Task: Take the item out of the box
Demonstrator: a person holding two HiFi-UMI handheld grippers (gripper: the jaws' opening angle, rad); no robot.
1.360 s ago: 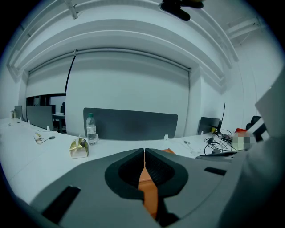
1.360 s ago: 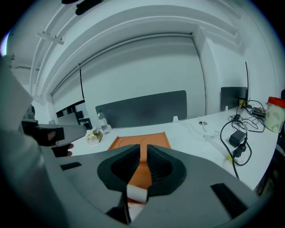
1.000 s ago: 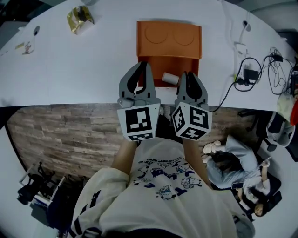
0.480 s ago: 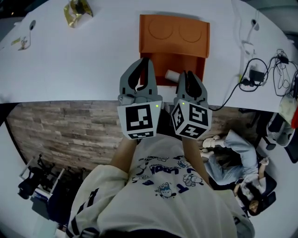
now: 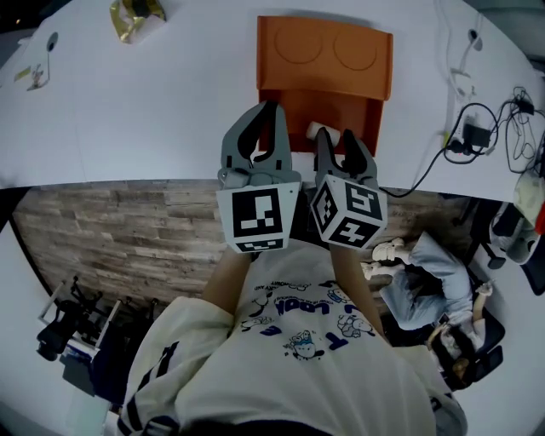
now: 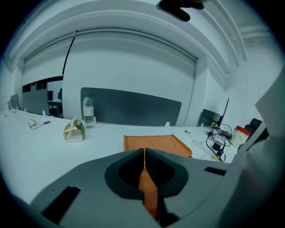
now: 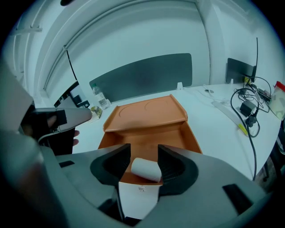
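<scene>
An orange box [image 5: 322, 95] lies open on the white table, its lid [image 5: 324, 54] folded flat behind it. A white roll [image 5: 320, 131] lies inside near the front wall. My right gripper [image 5: 335, 139] reaches over that front wall. Its jaws are opening, and the roll [image 7: 146, 169] lies between them at my right gripper [image 7: 144, 156], its right end close to one pad and not squeezed. My left gripper [image 5: 271, 109] hovers by the box's front left corner. In the left gripper view my left gripper [image 6: 144, 152] is shut with nothing in it, and the box [image 6: 156, 144] shows beyond.
A gold foil packet [image 5: 132, 14] lies at the table's far left; a water bottle [image 6: 88, 109] stands behind it. Black cables and a charger [image 5: 473, 136] trail across the right side. The table's front edge [image 5: 128, 180] runs just under both grippers.
The right gripper's jaws were together and now stand apart around the white roll. Both grippers have edged forward toward the box.
</scene>
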